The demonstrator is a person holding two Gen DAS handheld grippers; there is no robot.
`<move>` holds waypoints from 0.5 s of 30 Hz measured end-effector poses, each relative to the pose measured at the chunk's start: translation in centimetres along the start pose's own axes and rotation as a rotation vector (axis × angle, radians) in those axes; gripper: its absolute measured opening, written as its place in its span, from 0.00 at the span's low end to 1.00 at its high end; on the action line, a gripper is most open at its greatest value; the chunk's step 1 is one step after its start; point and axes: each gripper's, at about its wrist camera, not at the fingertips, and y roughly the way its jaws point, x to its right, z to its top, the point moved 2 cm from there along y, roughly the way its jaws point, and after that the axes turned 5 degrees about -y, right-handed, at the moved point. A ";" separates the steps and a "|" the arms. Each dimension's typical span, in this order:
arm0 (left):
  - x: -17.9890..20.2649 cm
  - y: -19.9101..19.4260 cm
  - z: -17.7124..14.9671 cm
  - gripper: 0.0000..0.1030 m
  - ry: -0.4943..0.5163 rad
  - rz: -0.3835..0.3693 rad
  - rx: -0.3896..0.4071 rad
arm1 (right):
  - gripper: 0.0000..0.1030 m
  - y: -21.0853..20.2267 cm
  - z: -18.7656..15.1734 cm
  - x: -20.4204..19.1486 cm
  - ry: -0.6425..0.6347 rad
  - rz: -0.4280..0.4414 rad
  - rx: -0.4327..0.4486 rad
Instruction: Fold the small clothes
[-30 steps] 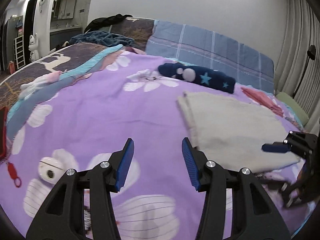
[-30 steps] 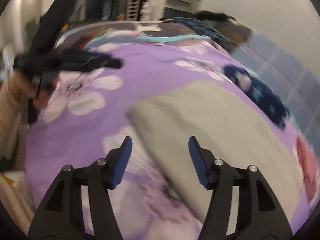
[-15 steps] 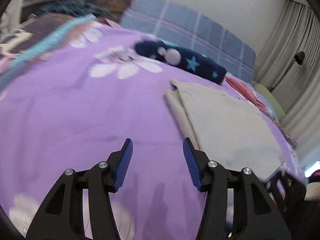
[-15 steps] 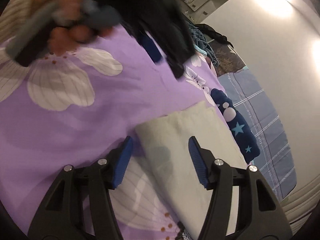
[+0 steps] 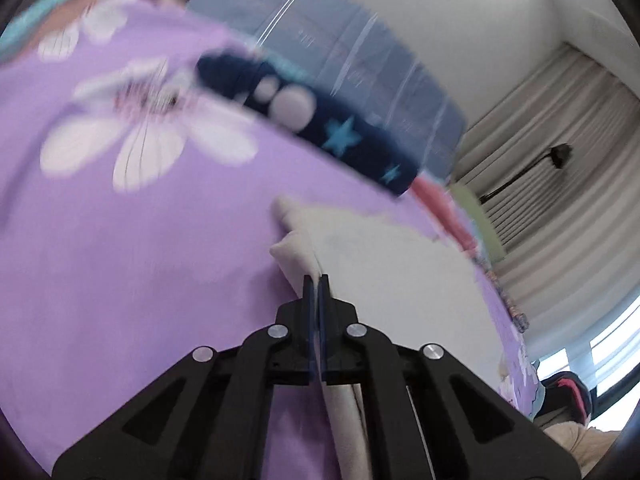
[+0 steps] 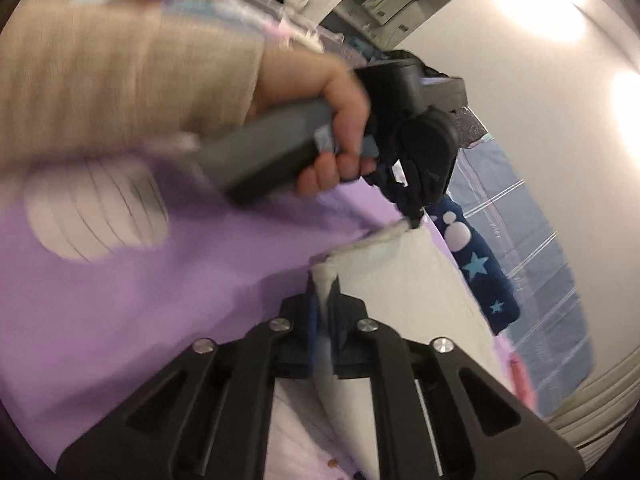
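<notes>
Both were gaping a second ago; now the left gripper [image 5: 317, 280] and right gripper [image 6: 325, 286] have just snapped closed, pinching the cream cloth's [image 5: 384, 264] edge on the purple bedspread [image 5: 140, 260].

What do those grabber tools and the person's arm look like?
Each tool, the left gripper and the right gripper, has black plastic linkage arms with round silver bolts and jaws lined with flat blue pads. In the right wrist view, the left one has a chunky grey handle and a black head. The person wears a beige ribbed knit sleeve.
</notes>
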 end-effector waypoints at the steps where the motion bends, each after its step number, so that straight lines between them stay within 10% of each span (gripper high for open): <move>1: 0.0 -0.1 0.1 0.01 0.004 0.007 0.011 | 0.03 -0.6 0.2 0.4 0.033 0.015 0.008; 5: -2.6 1.5 -0.6 0.00 -0.035 0.177 -0.021 | 0.03 1.1 -0.3 -0.4 0.011 0.070 -0.048; 9: -3.6 0.0 -0.9 0.00 -0.105 0.089 0.015 | 0.04 0.7 -0.4 -1.3 -0.016 0.040 -0.043; 13: -2.4 -1.6 -1.0 0.52 -0.086 0.041 0.017 | 0.22 0.0 -0.6 -1.2 -0.016 0.050 -0.035; 15: -1.3 -1.5 -1.7 0.55 -0.035 0.024 -0.020 | 0.36 -0.7 -0.8 -1.2 -0.033 0.023 -0.019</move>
